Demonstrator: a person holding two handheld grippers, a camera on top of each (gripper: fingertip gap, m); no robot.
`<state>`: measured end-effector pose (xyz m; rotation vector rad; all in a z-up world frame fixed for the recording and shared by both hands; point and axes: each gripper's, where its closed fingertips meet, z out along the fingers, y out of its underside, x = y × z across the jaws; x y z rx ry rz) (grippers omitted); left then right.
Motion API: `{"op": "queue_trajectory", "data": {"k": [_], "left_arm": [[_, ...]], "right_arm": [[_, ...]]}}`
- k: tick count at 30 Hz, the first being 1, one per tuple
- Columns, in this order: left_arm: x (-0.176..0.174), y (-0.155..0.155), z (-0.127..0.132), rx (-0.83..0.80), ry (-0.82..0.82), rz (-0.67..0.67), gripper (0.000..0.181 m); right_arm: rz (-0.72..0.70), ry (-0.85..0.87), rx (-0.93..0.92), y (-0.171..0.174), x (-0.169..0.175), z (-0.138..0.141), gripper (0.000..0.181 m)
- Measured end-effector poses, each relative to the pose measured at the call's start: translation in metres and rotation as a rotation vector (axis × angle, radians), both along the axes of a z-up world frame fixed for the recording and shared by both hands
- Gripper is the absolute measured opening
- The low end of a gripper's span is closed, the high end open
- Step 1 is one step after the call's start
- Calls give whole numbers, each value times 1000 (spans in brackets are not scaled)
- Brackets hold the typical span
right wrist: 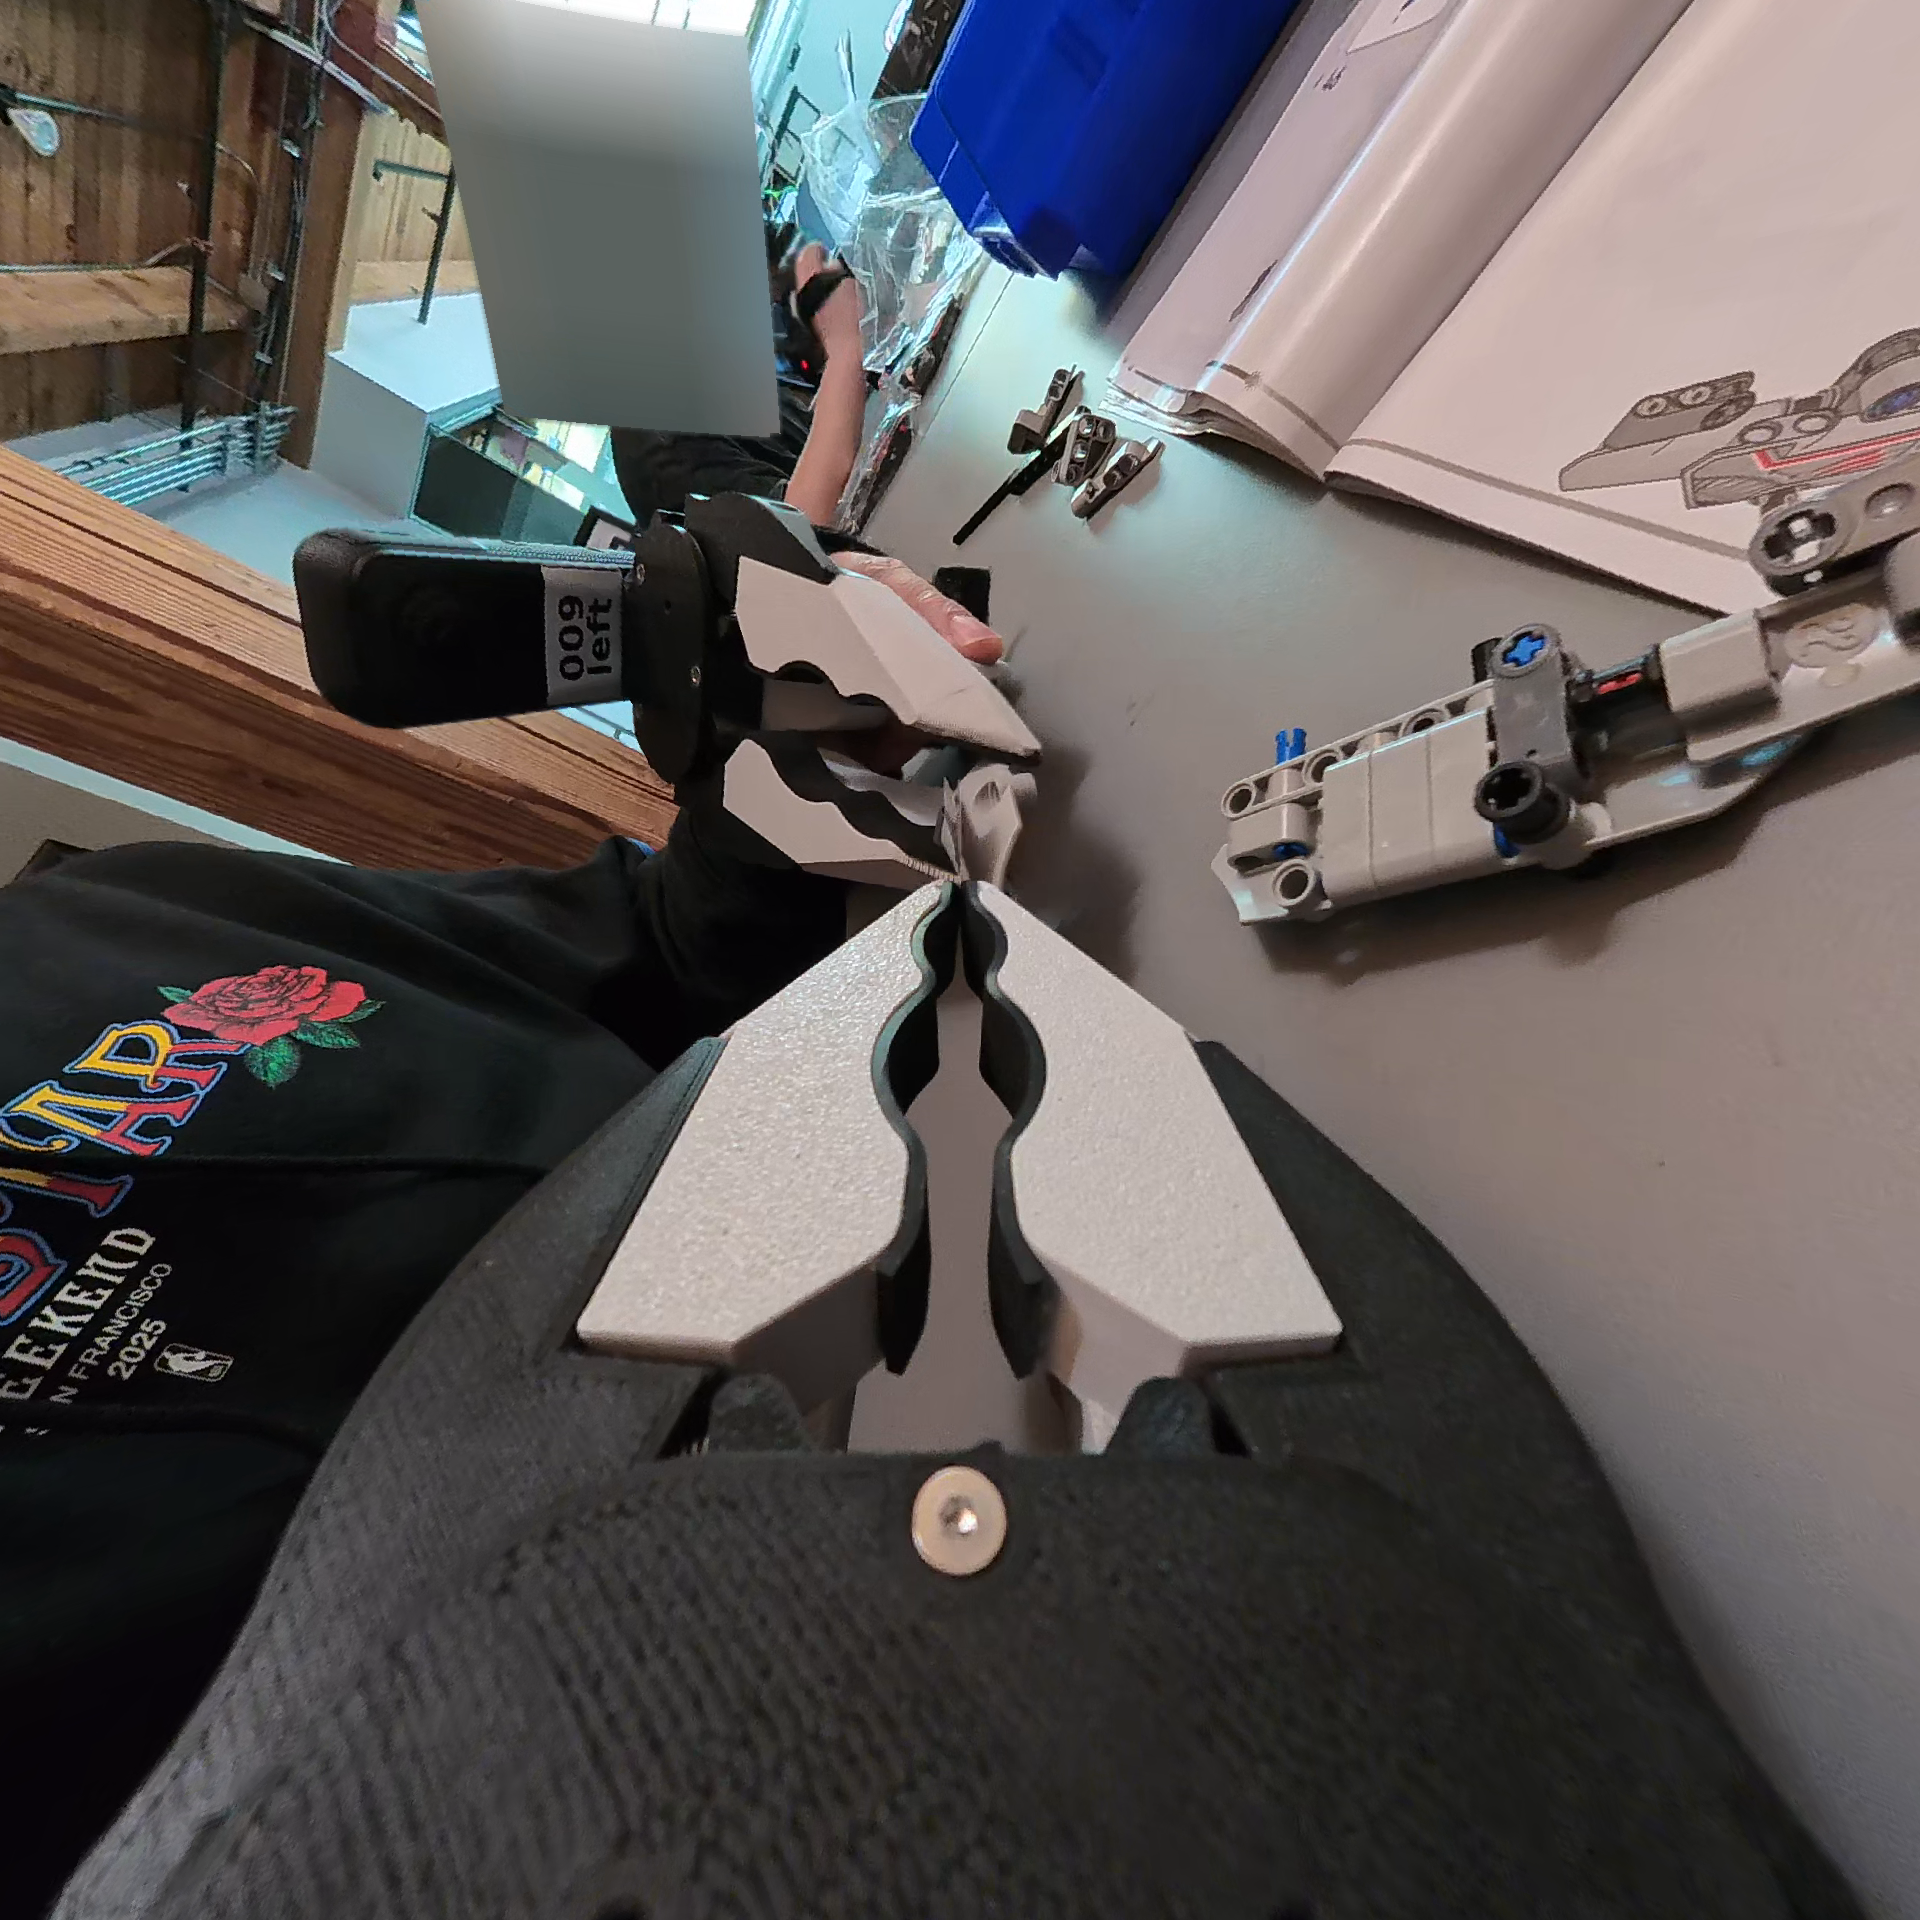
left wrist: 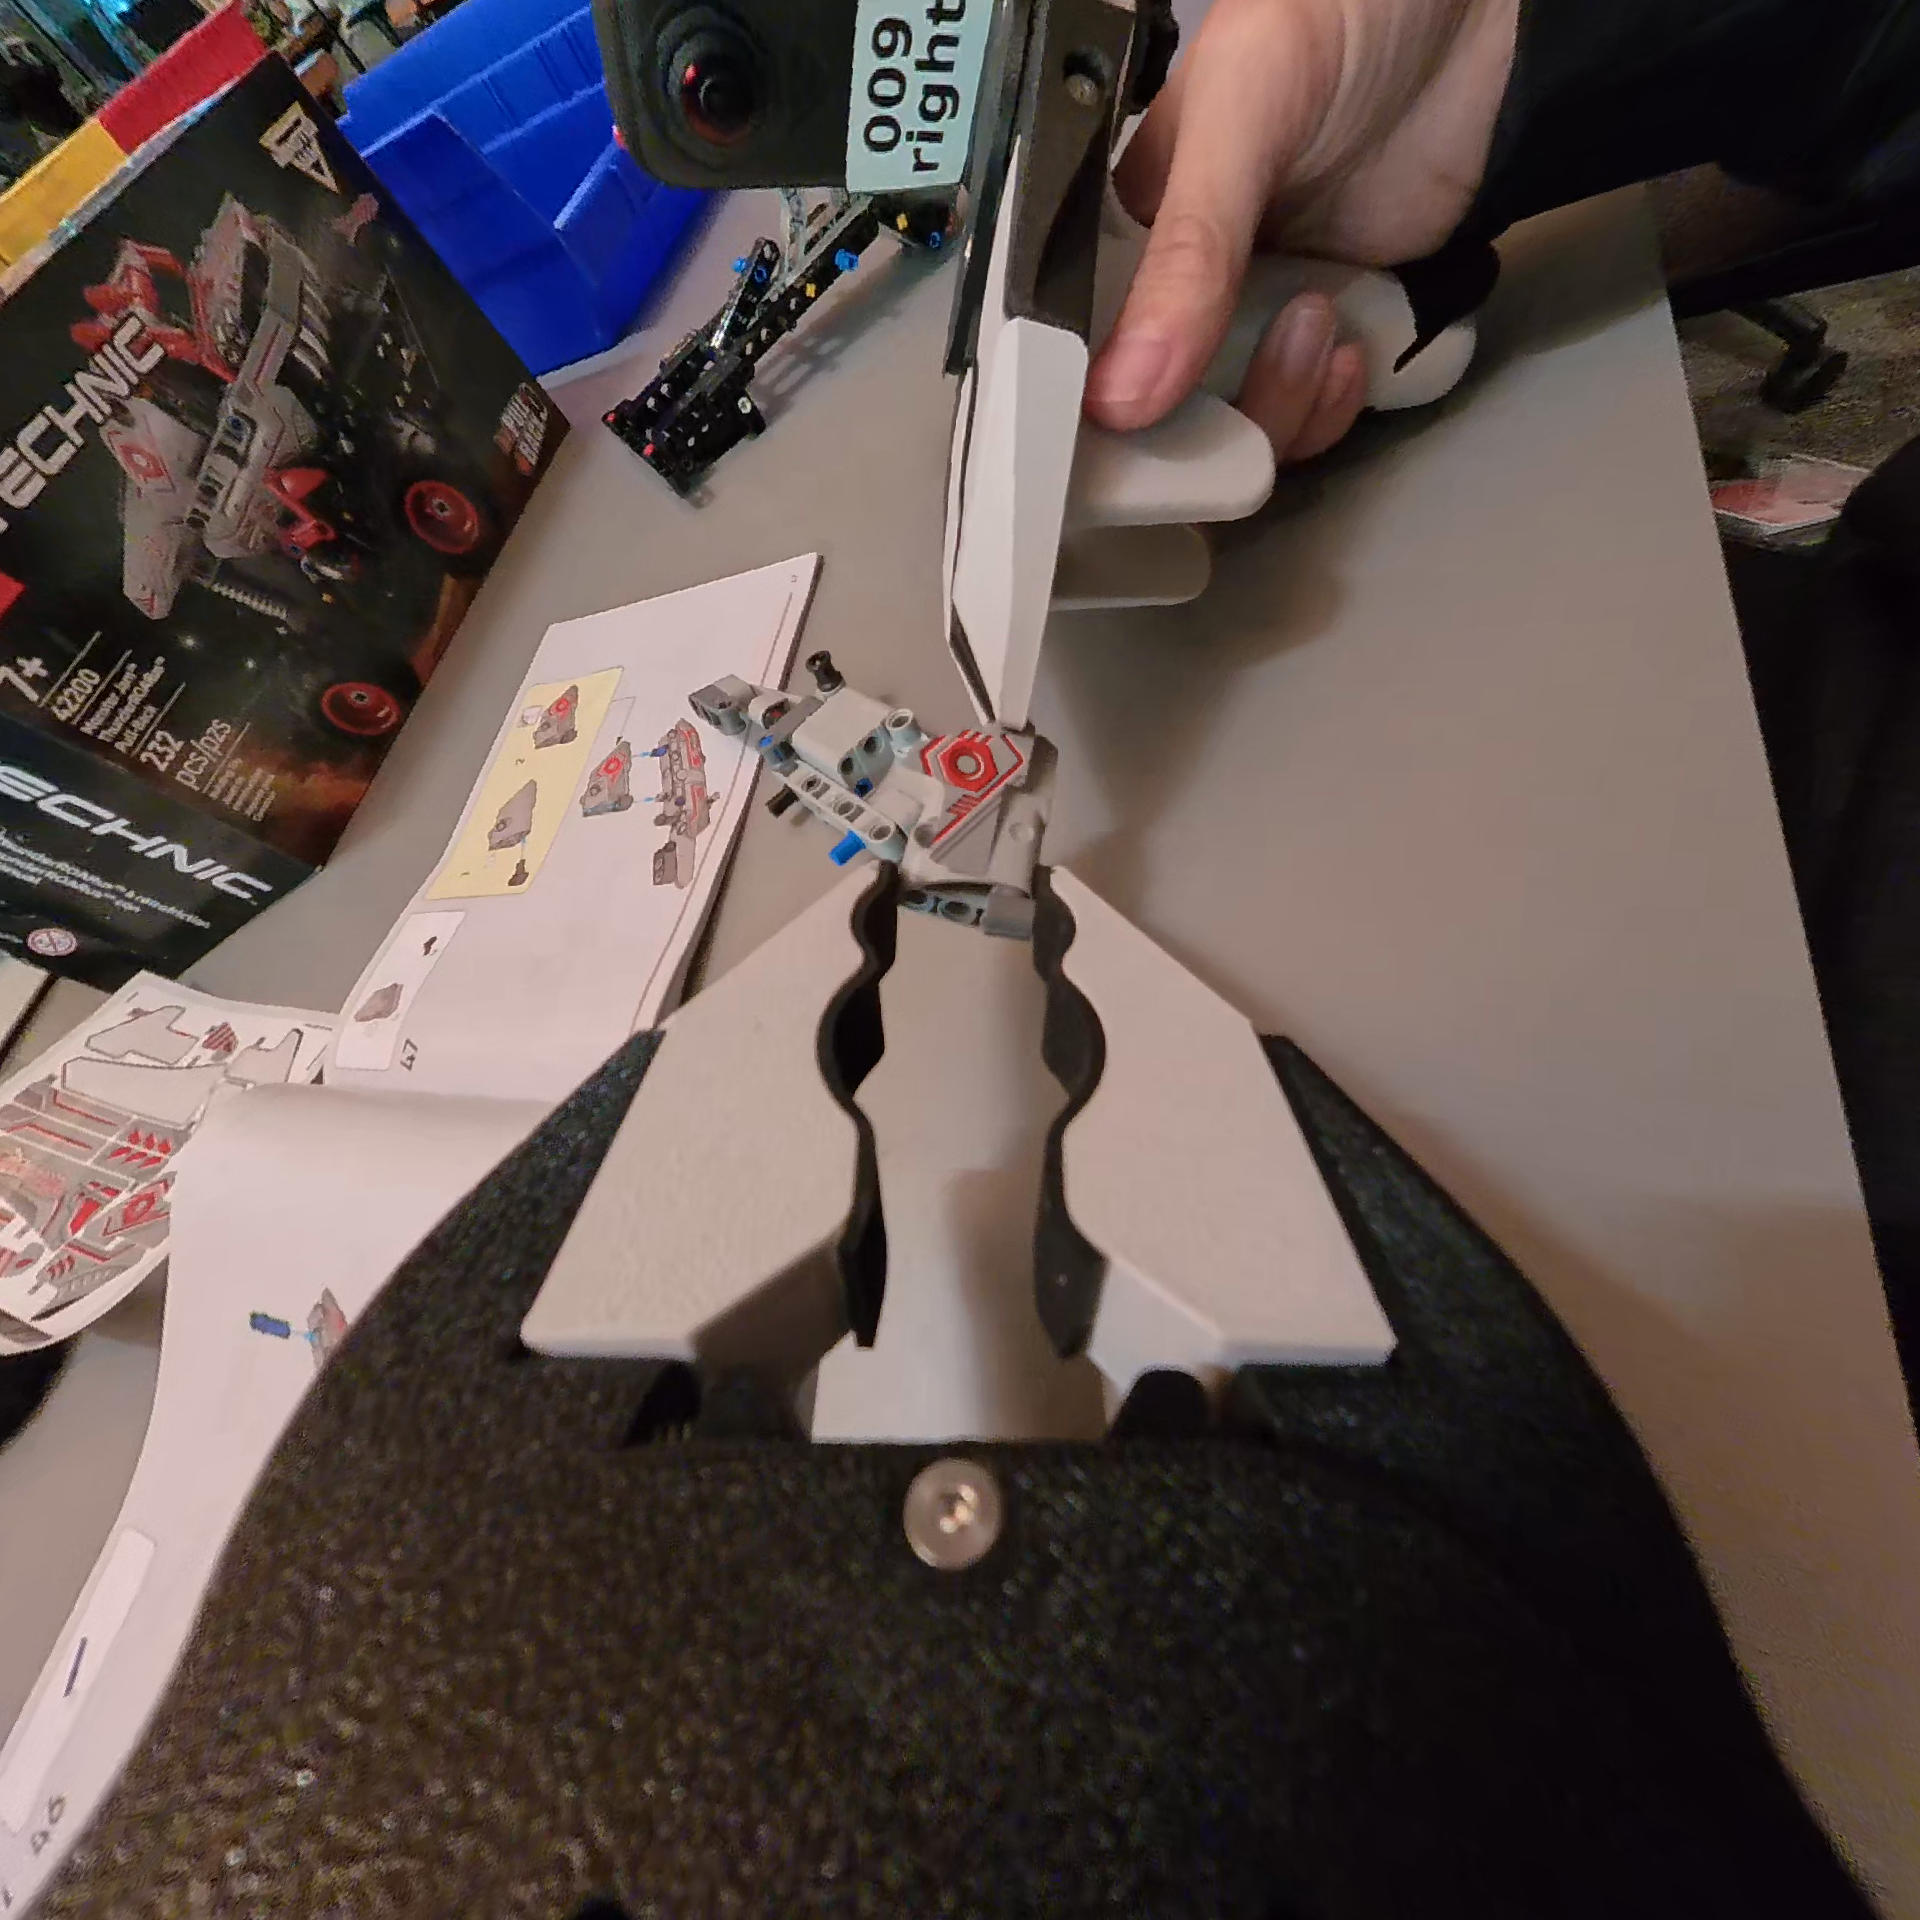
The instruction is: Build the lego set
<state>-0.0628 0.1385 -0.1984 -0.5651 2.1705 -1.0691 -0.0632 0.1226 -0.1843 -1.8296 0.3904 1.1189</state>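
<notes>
Left gripper (left wrist: 961,894) jaws clamp near end of grey panel piece (left wrist: 977,790) on counter (left wrist: 1403,935). Right gripper (right wrist: 961,902) jaws pinched on its far edge. Grey sub-assembly (right wrist: 1455,790) just beside. Advice: left steadies, right presses straight, pins aligned with holes.

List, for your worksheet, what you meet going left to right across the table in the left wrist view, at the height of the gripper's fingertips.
Lego box → open instruction booklet → grey Lego assembly with a red sticker → bare grey table.
</notes>
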Motion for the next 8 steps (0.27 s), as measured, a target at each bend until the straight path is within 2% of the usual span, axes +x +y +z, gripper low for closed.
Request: {"op": "queue_trajectory", "data": {"k": [8], "left_arm": [[-2,-1,3,12,-47,-32,24]], "right_arm": [[29,0,10,-1,-5,1,0]]}}
